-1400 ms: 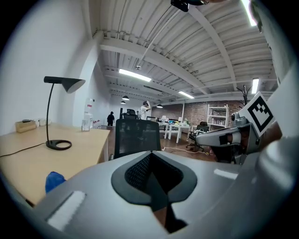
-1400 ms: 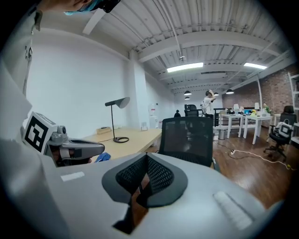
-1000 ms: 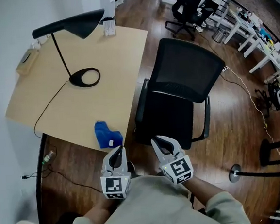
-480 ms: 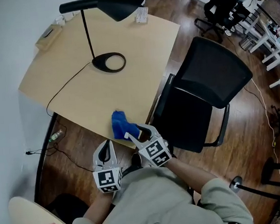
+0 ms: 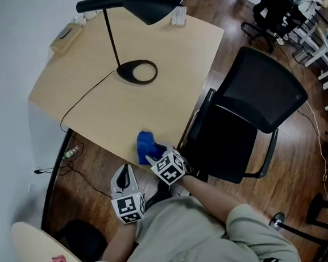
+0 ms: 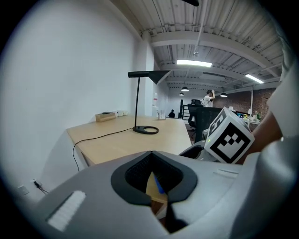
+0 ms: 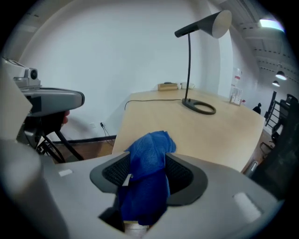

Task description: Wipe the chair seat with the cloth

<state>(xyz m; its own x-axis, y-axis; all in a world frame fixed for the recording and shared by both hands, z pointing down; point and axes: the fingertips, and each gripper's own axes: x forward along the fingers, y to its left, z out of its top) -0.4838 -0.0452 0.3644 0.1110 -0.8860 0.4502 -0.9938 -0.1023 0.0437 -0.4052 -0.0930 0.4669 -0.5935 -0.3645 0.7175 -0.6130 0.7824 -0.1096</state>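
Right gripper (image 5: 153, 156) is tipped down at the near edge of the desk (image 5: 167, 99). Its jaws have just been opening and now stand wide. The blue cloth (image 7: 148, 158) sits bunched between them, not pinched, and lies on the desk at that gripper's tips. Left gripper (image 6: 150, 154) hangs just to its left, short of the desk, jaws together, holding nothing. The chair (image 5: 233, 144) seat is just right of the right gripper.

Right hand-held gripper (image 5: 153, 157) reached cloth (image 5: 145, 146), jaws opened.
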